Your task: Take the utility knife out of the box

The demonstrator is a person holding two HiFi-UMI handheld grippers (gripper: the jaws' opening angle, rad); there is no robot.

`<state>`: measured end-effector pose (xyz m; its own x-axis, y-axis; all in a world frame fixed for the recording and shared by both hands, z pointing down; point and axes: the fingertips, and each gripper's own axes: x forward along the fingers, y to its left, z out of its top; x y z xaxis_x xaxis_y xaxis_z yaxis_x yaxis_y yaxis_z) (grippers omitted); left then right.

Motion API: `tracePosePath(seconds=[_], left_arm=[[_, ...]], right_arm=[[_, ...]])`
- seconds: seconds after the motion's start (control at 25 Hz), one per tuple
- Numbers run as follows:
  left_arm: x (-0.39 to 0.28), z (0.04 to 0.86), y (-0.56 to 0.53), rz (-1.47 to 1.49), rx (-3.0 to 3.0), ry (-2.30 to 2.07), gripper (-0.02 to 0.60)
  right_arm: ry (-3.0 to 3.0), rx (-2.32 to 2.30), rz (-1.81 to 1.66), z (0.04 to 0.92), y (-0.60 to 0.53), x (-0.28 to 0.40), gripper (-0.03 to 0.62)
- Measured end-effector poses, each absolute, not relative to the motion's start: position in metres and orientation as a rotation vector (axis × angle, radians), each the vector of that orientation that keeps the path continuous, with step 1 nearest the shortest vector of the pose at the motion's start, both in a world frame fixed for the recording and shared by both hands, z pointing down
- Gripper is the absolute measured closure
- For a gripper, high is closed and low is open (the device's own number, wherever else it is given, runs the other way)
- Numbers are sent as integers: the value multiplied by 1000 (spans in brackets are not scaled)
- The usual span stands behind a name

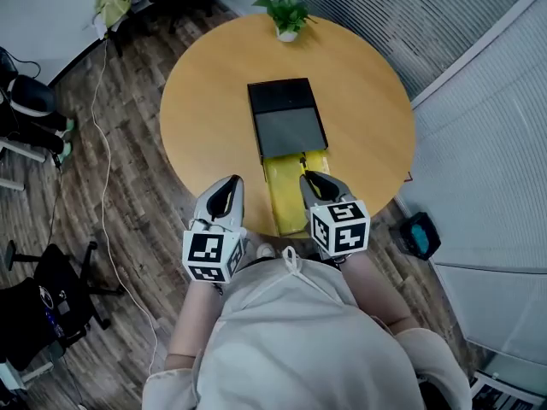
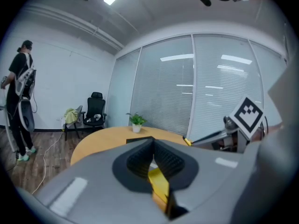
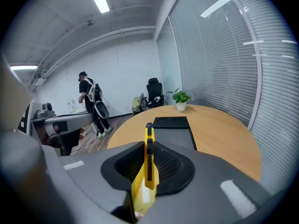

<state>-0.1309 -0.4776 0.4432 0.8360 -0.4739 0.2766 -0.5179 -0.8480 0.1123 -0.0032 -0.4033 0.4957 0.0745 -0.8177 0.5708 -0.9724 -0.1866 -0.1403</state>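
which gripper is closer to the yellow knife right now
Right. The right gripper is clamped on the knife itself; the left gripper is off to its left, gripping the yellow packet.

- Round wooden table [image 1: 205,101] in the middle of the room.
- Potted plant [image 1: 286,15] on the table's far edge.
- Black office chair [image 2: 96,110] against the far wall.
- Person [image 2: 21,101] standing far left.
- Teal object [image 1: 419,236] on the floor, right.
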Motion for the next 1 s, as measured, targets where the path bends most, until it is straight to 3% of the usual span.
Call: tracePosePath(seconds=[0.36, 1.0], left_arm=[[-123, 358, -465, 126, 2964, -782, 575], [-126, 353, -460, 125, 2967, -833, 575]], right_arm=[[-1964, 2173, 590, 415, -402, -12, 530], [-2043, 2177, 472, 398, -399, -16, 531]])
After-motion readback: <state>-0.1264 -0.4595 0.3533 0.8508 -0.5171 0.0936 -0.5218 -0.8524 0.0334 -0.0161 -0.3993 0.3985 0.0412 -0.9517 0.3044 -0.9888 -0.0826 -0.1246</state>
